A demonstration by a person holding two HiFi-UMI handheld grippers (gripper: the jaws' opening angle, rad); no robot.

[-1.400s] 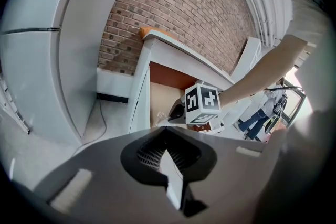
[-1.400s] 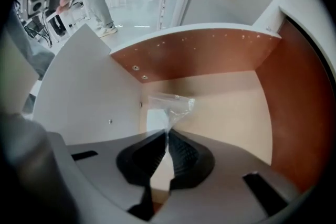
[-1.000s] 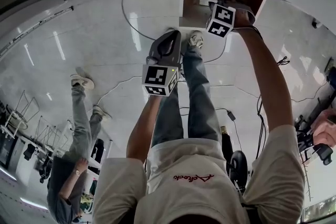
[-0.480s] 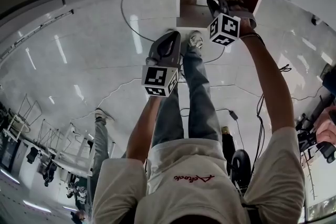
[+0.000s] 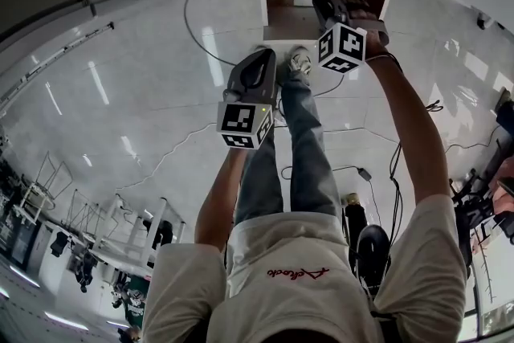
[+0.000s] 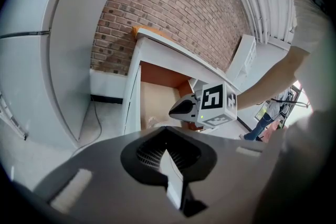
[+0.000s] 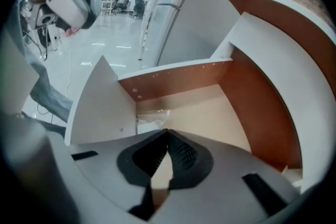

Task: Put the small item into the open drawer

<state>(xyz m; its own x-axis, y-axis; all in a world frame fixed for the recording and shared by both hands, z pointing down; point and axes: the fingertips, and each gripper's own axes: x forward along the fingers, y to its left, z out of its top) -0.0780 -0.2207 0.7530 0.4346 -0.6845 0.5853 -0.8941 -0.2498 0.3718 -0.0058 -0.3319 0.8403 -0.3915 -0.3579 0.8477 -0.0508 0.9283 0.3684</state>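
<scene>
Your right claw (image 7: pixel 168 132): tips together, nothing held, over open drawer (image 7: pixel 210 107). Small item (image 7: pixel 152 115): clear packet, faint, at left centre of right gripper view, in drawer corner; head view does not resolve it. Your left claw (image 6: pixel 167 150): closed, empty, short of drawer.

Both arms reach forward and down. The left tongs (image 5: pixel 259 54) sit nearer the body, jaws pressed together on nothing — the right tongs (image 5: pixel 325 2) stretch farther out, their 2 jaws likewise meeting at the tips, empty.
</scene>
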